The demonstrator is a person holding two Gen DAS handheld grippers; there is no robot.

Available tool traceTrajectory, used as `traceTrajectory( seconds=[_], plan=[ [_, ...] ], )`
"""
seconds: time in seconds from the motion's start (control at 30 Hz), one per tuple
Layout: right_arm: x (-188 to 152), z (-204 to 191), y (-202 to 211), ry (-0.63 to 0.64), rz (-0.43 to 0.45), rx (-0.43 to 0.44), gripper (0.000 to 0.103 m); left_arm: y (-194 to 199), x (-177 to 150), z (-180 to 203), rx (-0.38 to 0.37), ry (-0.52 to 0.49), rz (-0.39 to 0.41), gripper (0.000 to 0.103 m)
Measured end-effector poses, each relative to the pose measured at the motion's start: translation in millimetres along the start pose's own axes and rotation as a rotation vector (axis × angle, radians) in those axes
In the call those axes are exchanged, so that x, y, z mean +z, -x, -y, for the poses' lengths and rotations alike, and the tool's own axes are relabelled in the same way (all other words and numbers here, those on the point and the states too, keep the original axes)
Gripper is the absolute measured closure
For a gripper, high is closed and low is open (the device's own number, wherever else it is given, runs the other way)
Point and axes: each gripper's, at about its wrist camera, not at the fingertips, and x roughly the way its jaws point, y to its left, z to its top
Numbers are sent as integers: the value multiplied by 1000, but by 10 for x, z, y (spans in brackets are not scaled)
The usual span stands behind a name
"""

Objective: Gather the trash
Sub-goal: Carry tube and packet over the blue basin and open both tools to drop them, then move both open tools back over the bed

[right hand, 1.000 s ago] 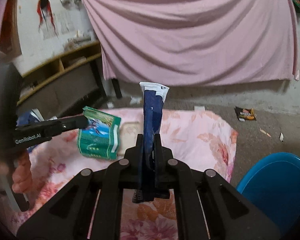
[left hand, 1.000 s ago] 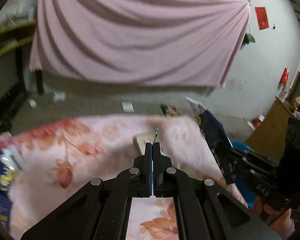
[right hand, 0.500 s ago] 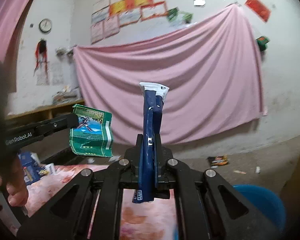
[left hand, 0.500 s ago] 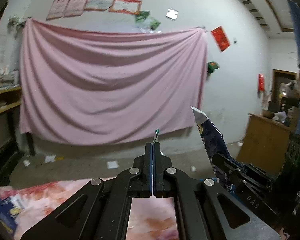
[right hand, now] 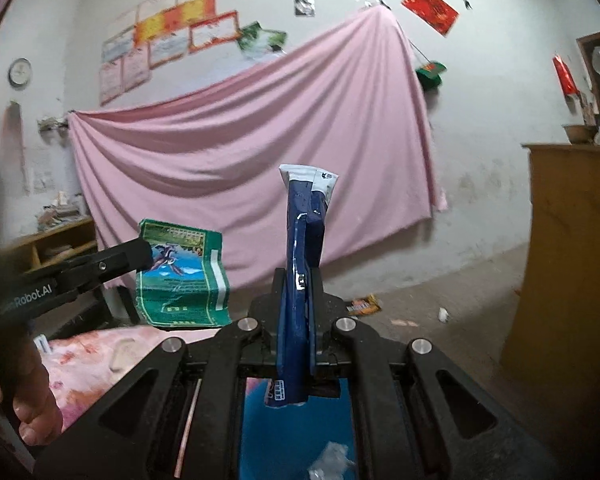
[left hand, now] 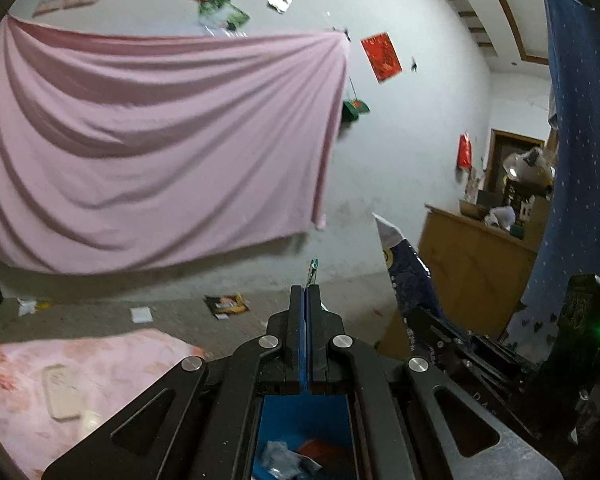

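Observation:
My left gripper (left hand: 307, 292) is shut on a green snack wrapper (right hand: 182, 280); in the left wrist view only its thin edge (left hand: 313, 270) shows above the fingertips. My right gripper (right hand: 298, 276) is shut on a dark blue wrapper (right hand: 305, 240) with a white top, held upright; it also shows in the left wrist view (left hand: 408, 276). Both grippers hang in the air side by side. A blue bin (left hand: 304, 424) with some trash inside shows below the left gripper, and below the right gripper (right hand: 292, 440).
A pink flowered cloth (left hand: 100, 368) covers a surface at lower left, with a pale flat case (left hand: 62, 392) on it. Wrappers (left hand: 226, 304) and paper scraps litter the floor. A wooden cabinet (right hand: 572, 248) stands at right. A pink sheet (left hand: 152, 152) hangs on the wall.
Both grippers have lifted off the flowered cloth and swung right with their wrappers. The blue bin now lies under both of them.

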Motion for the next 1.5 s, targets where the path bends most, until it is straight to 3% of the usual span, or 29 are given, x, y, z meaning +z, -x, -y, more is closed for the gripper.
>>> traceTrajectory(
  seconds=[0.13, 0.4, 0.63, 0.7, 0.8, 1.0, 1.13, 1.2, 1.33, 1.43, 1.5],
  plan=[
    [-110, 208, -55, -29, -79, -29, 67, -263, -90, 49, -15, 26, -83, 103],
    [-345, 390, -339, -79, -289, -58, 67, -739, -357, -55, -19, 175, -321, 103],
    [-425, 414, -410, -78, -340, -57, 65, -871, -416, -227, -33, 252, -421, 103],
    [-428, 404, -415, -78, -345, -59, 64, -860, -409, -259, -24, 246, -429, 98],
    [-432, 387, -433, -71, -358, -66, 60, -826, -406, -282, -20, 241, -427, 83],
    [-422, 366, -439, -71, -340, -71, 41, -744, -389, -350, 1, 243, -409, 82],
    [-348, 319, -377, -65, -272, -57, 26, -559, -317, -402, 49, 199, -339, 78],
    [-295, 268, -335, -62, -228, -44, 19, -404, -257, -445, 90, 173, -284, 68],
    [-167, 119, -244, -55, -133, -4, 5, -88, -156, -550, 160, 137, -183, 61],
    [-86, -13, -200, -56, -71, 43, 0, 161, -91, -658, 220, 119, -117, 45],
    [-34, -144, -165, -48, -20, 67, 0, 370, -41, -760, 266, 121, -60, 28]
  ],
)
